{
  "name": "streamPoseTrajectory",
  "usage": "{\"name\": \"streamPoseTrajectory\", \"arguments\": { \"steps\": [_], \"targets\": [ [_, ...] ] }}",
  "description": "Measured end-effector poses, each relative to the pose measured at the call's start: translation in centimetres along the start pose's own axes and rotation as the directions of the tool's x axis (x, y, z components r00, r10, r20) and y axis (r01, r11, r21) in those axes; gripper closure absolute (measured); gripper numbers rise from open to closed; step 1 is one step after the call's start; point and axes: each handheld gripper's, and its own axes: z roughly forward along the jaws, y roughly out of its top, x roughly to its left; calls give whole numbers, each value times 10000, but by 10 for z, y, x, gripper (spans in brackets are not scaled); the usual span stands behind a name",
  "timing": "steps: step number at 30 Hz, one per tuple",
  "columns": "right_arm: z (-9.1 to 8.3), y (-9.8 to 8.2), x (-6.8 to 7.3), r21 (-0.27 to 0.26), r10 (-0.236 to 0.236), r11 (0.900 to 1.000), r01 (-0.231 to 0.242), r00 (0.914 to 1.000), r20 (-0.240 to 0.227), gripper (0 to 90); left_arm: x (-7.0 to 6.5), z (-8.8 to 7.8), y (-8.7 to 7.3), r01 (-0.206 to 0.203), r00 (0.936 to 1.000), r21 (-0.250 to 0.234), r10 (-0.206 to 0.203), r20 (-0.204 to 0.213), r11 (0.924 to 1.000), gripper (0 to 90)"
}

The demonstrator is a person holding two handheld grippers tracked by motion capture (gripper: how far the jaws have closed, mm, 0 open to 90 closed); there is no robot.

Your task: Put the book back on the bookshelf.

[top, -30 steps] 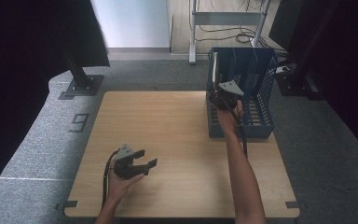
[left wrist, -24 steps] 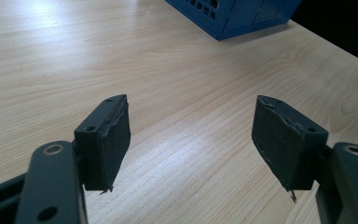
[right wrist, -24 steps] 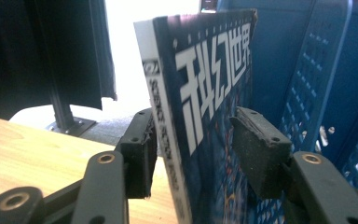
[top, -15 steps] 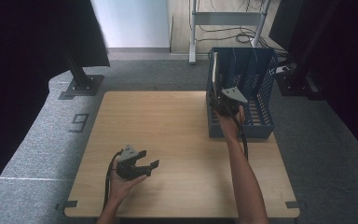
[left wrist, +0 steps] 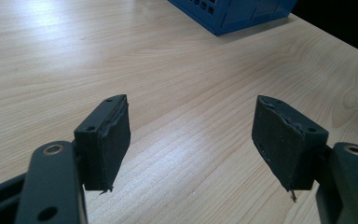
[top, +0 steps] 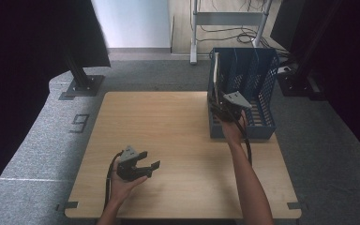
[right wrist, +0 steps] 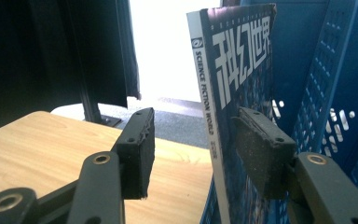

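A magazine (top: 215,70) with a dark blue cover (right wrist: 242,60) stands upright at the left end of the blue mesh rack (top: 262,126) on the table's right side. My right gripper (top: 217,104) is at the rack's near left corner, level with the magazine's lower part. Its jaws have just been opening and now stand open. The magazine's spine sits between them, near the right pad (right wrist: 261,149) and well apart from the left pad. My left gripper (top: 151,161) rests open over bare wood at the near left, its jaws (left wrist: 196,140) holding nothing.
The wooden table (top: 159,122) has the rack at its right edge; the rack's corner (left wrist: 233,14) lies far ahead of the left gripper. Black curtains and a stand base (top: 82,84) flank the left, with a metal frame and cables behind the table.
The right hand has drawn back a little toward the near side while the magazine stays upright in the rack. The left hand has not moved.
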Motion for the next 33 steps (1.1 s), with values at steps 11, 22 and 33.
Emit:
{"name": "streamPoseTrajectory", "arguments": {
  "steps": [11,22,33],
  "targets": [
    [-29,2,8,-37,-46,10000,44,9987,-506,480,2,-1,0,44,10000,-34,-45,-42,10000,281],
    [-66,-7,20,-245,-364,9992,330,9877,-1518,482,1,-4,1,9,10000,-85,-9,-28,10000,282],
    [-95,-35,29,57,-393,9991,416,9747,-2201,480,2,-4,0,19,10000,-57,-19,-88,10000,281]
  ]
}}
